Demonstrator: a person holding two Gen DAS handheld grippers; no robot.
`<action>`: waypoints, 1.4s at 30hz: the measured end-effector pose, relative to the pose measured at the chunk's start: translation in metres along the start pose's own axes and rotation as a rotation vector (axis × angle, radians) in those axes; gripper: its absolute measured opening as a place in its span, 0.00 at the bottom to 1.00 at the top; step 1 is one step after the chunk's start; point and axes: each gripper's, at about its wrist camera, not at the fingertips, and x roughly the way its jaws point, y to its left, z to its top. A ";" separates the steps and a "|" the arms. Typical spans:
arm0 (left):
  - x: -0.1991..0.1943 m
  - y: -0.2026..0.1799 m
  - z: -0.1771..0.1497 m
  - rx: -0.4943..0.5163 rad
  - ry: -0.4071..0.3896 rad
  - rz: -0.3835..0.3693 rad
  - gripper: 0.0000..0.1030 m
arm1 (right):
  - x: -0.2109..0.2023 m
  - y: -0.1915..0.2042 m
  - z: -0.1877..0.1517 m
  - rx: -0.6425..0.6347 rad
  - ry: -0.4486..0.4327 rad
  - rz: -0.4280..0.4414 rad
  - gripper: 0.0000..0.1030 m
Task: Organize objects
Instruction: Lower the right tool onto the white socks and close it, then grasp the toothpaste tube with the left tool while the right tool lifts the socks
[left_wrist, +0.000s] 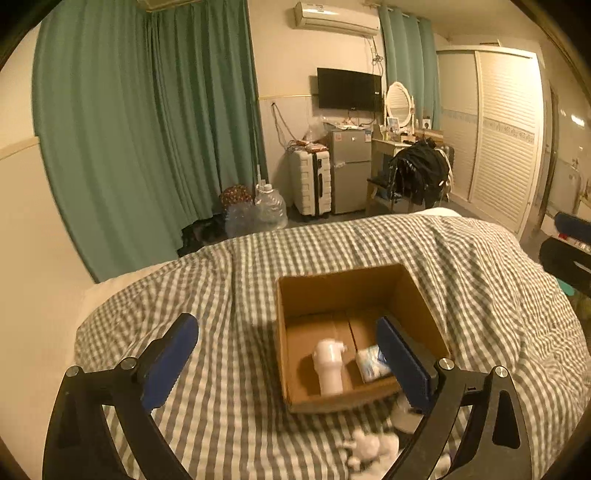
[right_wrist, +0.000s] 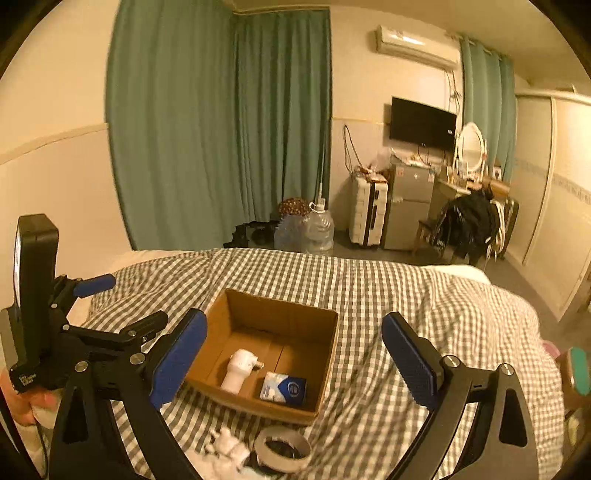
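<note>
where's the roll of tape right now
In the right wrist view the roll of tape lies on the checked bedcover, just in front of the cardboard box, beside a white crumpled thing.

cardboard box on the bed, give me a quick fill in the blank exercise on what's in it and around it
1. The cardboard box sits on a ____ bedspread.
2. Inside it lie a white bottle and a blue and white ____.
3. The roll of tape lies ____ the box, on the bedspread.
4. The jaws of the right gripper stand ____, with nothing held.

Missing words: checked; packet; outside; open
</note>
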 end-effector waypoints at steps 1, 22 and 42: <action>-0.007 0.000 -0.003 0.002 0.005 0.009 0.97 | -0.008 0.004 -0.002 -0.009 -0.004 -0.002 0.93; 0.003 -0.017 -0.158 -0.049 0.184 0.088 0.97 | 0.043 0.057 -0.179 -0.098 0.361 0.092 0.93; 0.017 -0.043 -0.207 -0.002 0.328 -0.011 0.96 | 0.071 0.047 -0.208 -0.075 0.470 0.166 0.10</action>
